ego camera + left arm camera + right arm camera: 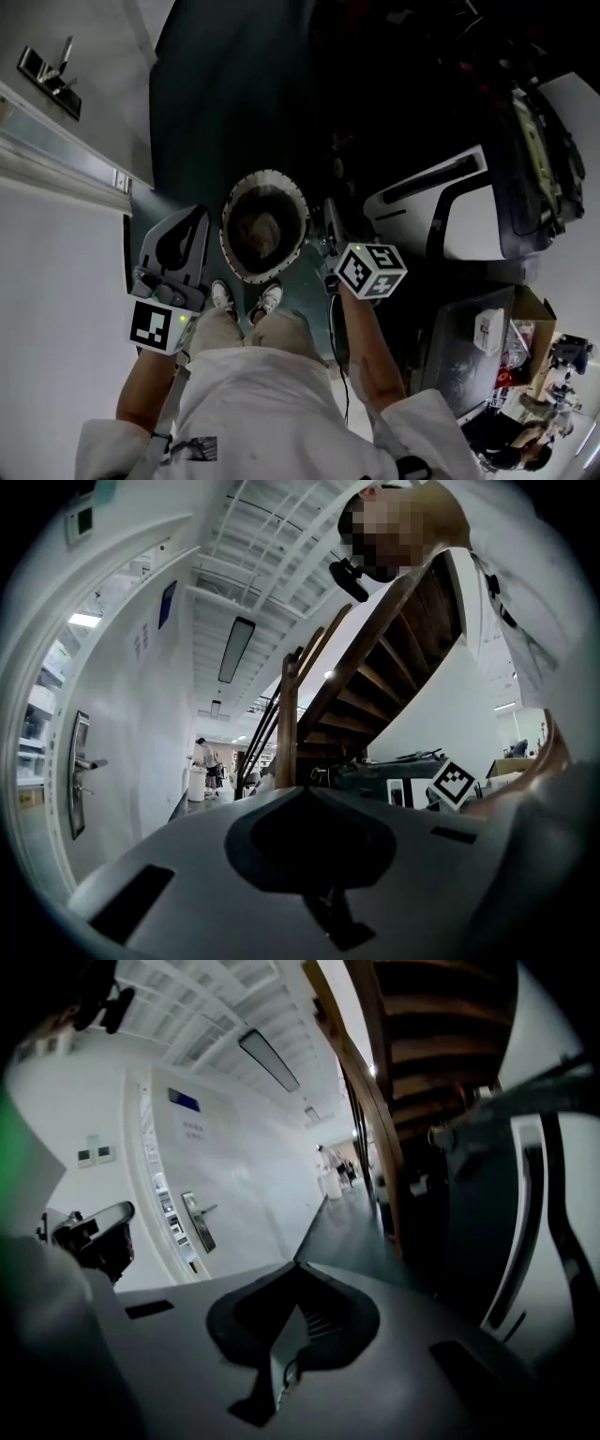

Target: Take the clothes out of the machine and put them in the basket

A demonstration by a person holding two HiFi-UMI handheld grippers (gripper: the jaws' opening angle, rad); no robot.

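Dark floor (234, 94) carries the laundry basket (228, 211) just ahead of the person's shoes, with clothes (261, 230) in its bottom. The left hand-held gripper (187, 230) and right hand-held gripper (330, 225) flank its rim, jaws together and empty. Judged: load dropped, hands clear.

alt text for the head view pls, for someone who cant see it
Seen from steeply above, a person in white stands over a round basket on a dark floor, with a crumpled cloth lying inside it. The left gripper and right gripper are on either side of the basket, holding nothing. A white machine stands at the right.
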